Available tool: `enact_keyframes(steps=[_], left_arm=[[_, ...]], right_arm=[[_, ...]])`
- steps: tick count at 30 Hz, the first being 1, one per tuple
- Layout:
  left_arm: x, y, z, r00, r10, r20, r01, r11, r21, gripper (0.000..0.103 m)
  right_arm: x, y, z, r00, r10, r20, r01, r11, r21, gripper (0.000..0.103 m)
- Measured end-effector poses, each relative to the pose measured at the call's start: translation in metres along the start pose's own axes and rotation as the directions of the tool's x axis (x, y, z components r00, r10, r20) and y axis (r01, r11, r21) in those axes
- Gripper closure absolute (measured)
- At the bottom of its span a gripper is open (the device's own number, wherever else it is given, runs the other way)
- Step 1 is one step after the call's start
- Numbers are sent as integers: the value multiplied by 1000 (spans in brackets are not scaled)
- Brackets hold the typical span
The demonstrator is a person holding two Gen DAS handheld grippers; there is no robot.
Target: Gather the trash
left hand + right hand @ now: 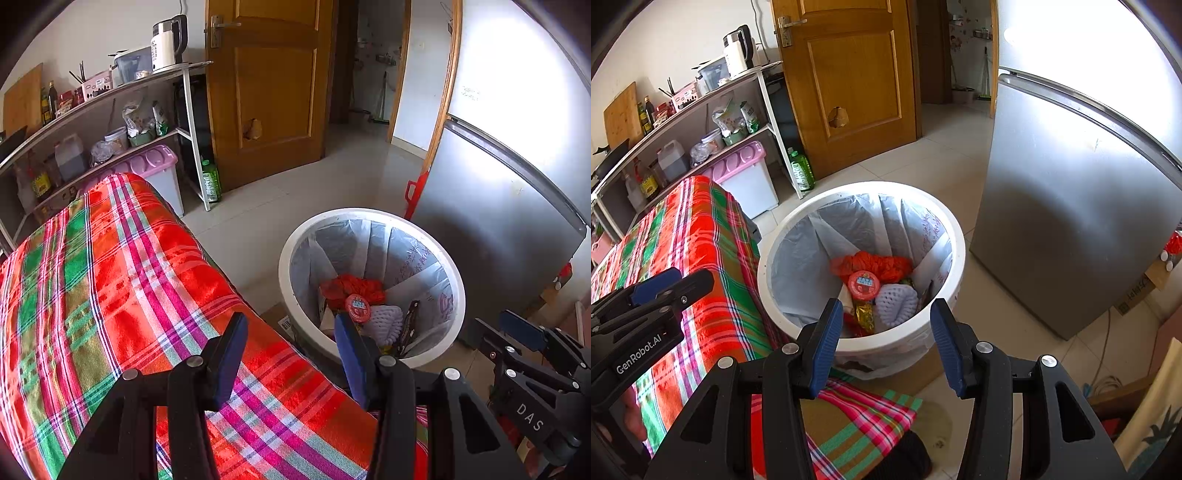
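Beside the trash bin (955,236), left gripper (290,347) and right gripper (886,332) hold fingers apart, empty.

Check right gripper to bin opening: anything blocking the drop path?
Nothing visible. The right gripper is open and empty above the near rim of the trash bin; the bin mouth is uncovered, with trash at the bottom.
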State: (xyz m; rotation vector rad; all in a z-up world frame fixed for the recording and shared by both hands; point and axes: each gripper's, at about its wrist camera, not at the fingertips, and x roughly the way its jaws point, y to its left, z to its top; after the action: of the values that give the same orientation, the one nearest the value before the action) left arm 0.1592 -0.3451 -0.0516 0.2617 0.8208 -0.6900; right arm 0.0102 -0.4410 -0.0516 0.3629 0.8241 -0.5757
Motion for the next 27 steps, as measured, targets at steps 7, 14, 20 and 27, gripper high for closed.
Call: enact_keyframes(steps=[7, 14, 20, 27], left_arm=[[-2, 0, -1, 1000, 0, 0, 0, 1000, 2, 54], [-2, 0, -1, 1000, 1, -1, -1, 1000, 0, 54], [-2, 0, 0, 1000, 1, -3, -1, 1000, 1, 54], [-2, 0, 0, 1000, 3, -4, -3, 1000, 0, 54]], right_arm=[[0, 0, 0, 1000, 0, -2, 0, 1000, 0, 53], [1, 1, -1, 1000, -2, -3, 2, 1000, 0, 53], [1, 1, -1, 1000, -2, -4, 2, 1000, 2, 53], [1, 0, -1, 1000, -2, -4, 2, 1000, 2, 53]])
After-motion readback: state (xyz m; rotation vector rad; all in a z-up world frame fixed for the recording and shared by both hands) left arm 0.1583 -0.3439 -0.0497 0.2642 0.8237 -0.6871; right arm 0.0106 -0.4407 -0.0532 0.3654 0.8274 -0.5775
